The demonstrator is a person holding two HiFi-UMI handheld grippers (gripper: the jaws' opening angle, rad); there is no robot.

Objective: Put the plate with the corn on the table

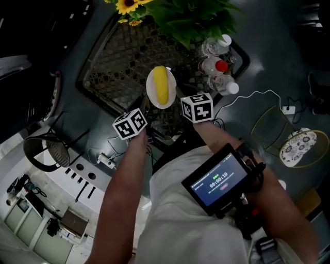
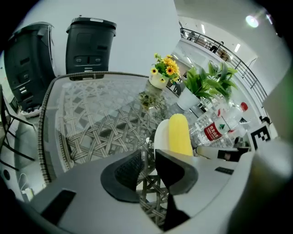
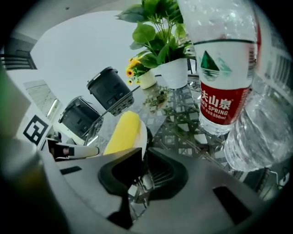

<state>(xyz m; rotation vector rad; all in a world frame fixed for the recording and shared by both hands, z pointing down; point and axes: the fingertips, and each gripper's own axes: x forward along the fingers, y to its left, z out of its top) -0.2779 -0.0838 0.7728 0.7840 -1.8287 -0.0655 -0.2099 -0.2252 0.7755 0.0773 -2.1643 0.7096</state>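
A white plate (image 1: pixel 152 92) carrying a yellow corn cob (image 1: pixel 161 85) sits over the glass-topped woven table (image 1: pixel 116 72), near its front edge. I cannot tell whether the plate touches the glass. My left gripper (image 1: pixel 148 106) is shut on the plate's near-left rim. My right gripper (image 1: pixel 178 101) is shut on its near-right rim. In the left gripper view the plate's rim (image 2: pixel 160 135) runs into the narrow gap of the left gripper (image 2: pixel 149 157), with the corn (image 2: pixel 179 135) behind. In the right gripper view the rim (image 3: pixel 143 133) enters the right gripper (image 3: pixel 143 165), beside the corn (image 3: pixel 121 132).
Several clear water bottles (image 1: pixel 219 67) stand on the table just right of the plate, close to the right gripper (image 3: pixel 224 68). A leafy potted plant (image 1: pixel 191 15) and a sunflower pot (image 1: pixel 129 6) stand at the back. Two dark bins (image 2: pixel 89 43) are beyond the table. A patterned plate (image 1: pixel 298 148) lies far right.
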